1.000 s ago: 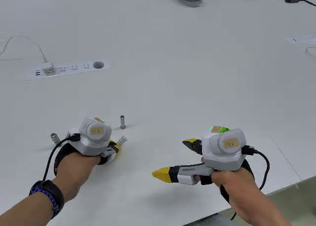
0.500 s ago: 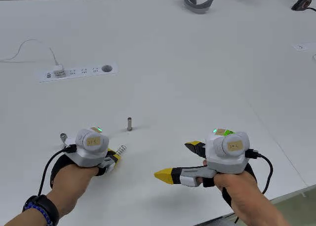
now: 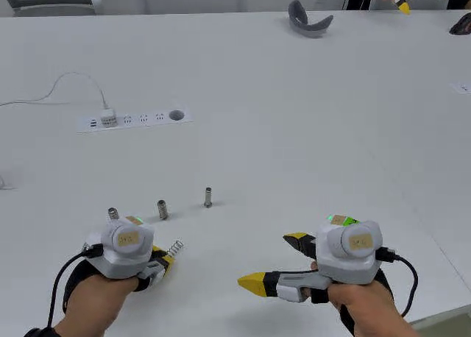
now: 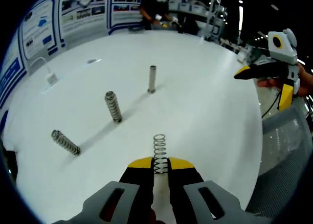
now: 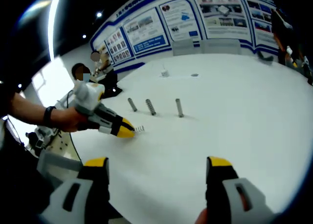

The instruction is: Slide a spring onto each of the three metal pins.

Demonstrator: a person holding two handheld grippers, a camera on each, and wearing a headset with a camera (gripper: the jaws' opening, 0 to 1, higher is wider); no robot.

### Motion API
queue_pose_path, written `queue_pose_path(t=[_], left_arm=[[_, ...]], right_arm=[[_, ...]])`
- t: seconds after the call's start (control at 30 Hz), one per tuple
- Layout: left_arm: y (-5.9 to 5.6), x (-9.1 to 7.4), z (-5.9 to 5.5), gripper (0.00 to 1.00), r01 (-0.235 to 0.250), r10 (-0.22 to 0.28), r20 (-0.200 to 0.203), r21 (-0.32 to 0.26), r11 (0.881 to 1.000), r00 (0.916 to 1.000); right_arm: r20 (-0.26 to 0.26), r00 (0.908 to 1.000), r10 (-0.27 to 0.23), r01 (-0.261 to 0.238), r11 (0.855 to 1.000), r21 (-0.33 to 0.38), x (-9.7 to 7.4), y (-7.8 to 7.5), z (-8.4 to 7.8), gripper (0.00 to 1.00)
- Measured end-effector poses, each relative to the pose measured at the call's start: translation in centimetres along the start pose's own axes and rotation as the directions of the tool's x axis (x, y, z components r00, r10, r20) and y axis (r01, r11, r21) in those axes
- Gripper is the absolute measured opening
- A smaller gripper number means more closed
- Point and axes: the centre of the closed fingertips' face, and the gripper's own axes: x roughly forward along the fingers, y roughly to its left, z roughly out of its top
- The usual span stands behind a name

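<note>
Three metal pins stand in a row on the white table (image 3: 294, 131). The left pin (image 3: 112, 213) and the middle pin (image 3: 162, 209) each carry a spring. The right pin (image 3: 207, 197) is bare. My left gripper (image 3: 166, 257) is shut on a loose spring (image 3: 175, 247), which sticks out past its yellow tips, short of the pins. In the left gripper view the held spring (image 4: 159, 150) points toward the bare pin (image 4: 152, 78). My right gripper (image 3: 276, 262) is open with nothing between its fingers, to the right of the pins, which show ahead (image 5: 179, 107).
A white power strip (image 3: 140, 119) with a plugged-in cable lies behind the pins. A grey curved object (image 3: 309, 19) rests at the far edge. The table's near right edge (image 3: 441, 315) runs close to my right hand. People stand beyond the table.
My view has tilted up. My left gripper has drawn back from the pins with the spring, uncovering the middle pin. The right gripper has barely moved.
</note>
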Motion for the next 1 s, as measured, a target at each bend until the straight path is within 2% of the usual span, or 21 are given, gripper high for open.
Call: queue_pose_path(t=[0.3, 0.7, 1.0], left_arm=[[1.0, -2.4, -1.1, 0.10, -0.015, 0.015, 0.008, -0.011, 1.000, 0.9998], [2.5, -5.6, -2.0, 0.10, -0.047, 0.050, 0.040, -0.073, 0.996, 0.9979], [2.2, -7.0, -2.2, 0.10, -0.046, 0.050, 0.058, -0.069, 0.997, 0.9971]], right_arm=[[-0.018, 0.9997, 0.019, -0.020, 1.000, -0.018, 0.8, 1.3, -0.1, 0.83], [-0.039, 0.9981, 0.048, -0.049, 0.998, -0.039, 1.5, 2.9, -0.2, 0.83], [-0.025, 0.9971, 0.071, -0.072, 0.997, -0.031, 2.0, 3.6, 0.6, 0.82]])
